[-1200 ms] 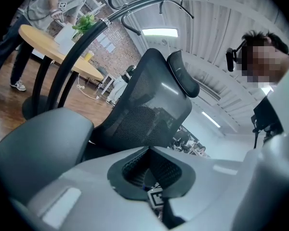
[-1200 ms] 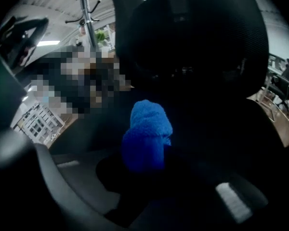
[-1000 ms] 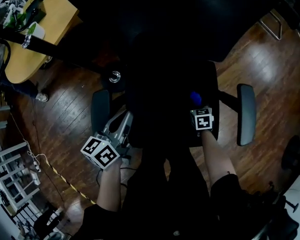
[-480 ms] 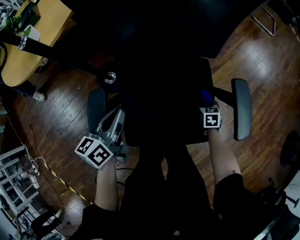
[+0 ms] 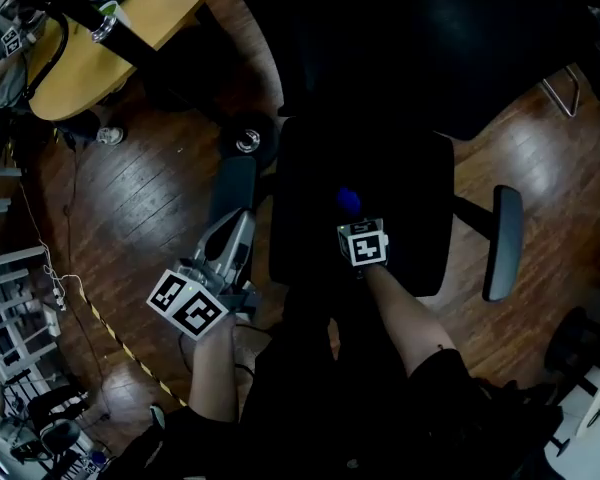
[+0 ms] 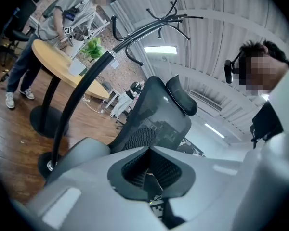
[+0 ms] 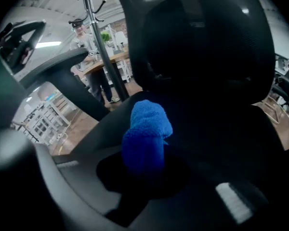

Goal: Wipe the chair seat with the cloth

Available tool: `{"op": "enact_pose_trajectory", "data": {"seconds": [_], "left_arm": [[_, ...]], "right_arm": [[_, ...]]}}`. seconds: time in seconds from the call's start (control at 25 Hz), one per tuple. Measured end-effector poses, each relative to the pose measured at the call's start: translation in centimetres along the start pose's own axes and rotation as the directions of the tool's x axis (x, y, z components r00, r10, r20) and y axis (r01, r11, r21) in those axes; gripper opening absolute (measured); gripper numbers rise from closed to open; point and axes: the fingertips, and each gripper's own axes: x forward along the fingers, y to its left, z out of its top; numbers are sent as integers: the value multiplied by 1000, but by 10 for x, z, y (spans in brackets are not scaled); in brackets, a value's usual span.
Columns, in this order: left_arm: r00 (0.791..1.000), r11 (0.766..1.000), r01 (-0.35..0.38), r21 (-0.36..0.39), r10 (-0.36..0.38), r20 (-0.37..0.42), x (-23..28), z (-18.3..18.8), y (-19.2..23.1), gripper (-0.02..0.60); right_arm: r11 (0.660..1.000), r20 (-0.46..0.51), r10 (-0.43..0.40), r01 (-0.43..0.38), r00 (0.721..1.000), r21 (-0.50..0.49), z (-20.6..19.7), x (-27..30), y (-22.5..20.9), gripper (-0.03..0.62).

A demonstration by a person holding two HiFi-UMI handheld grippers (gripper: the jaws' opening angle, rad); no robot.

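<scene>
Head view: a black chair seat (image 5: 390, 163) fills the middle of the frame, above a wooden floor (image 5: 130, 198); a yellow table (image 5: 145, 13) is at the upper left.
Cloth: the blue cloth (image 5: 348, 200) is over the middle of the seat, at the tip of the right gripper (image 5: 353, 218).
Right gripper: in the right gripper view its jaws are closed on the cloth, which bulges out in front of them toward the backrest (image 7: 207, 47).
Left gripper: the left gripper (image 5: 238, 233) is off the seat, at its left edge, just below the left armrest (image 5: 232, 183).
Left jaws: in the left gripper view they are pressed together with nothing between them.
Background, left gripper view: a coat stand (image 6: 135, 30) crosses the frame, and a person (image 6: 53, 23) stands at the table at the upper left.
</scene>
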Motion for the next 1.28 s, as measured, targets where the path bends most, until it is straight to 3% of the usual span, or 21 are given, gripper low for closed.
{"op": "enact_pose_trajectory", "data": {"seconds": [0.24, 0.52, 0.68, 0.84, 1.08, 1.28], "left_arm": [[998, 999, -43, -16, 44, 34, -17, 8, 20, 0], [999, 999, -35, -13, 36, 36, -17, 8, 22, 0], [1000, 1000, -19, -13, 19, 21, -12, 2, 17, 0], [1000, 1000, -2, -8, 2, -1, -5, -2, 18, 0], [999, 1000, 10, -9, -10, -41, 8, -18, 18, 0], [997, 1000, 30, -4, -30, -70, 23, -26, 11, 0]], "right_arm": [[982, -35, 166, -169, 985, -80, 5, 38, 121, 38], [967, 5, 170, -166, 985, -194, -7, 37, 128, 38], [980, -21, 100, -102, 995, -174, -33, 26, 84, 38], [991, -53, -38, 30, 998, -133, -62, -5, 3, 38], [959, -39, -280, 278, 959, -64, -84, -90, -126, 38], [942, -43, -335, 334, 941, -14, -95, -122, -161, 38]]}}
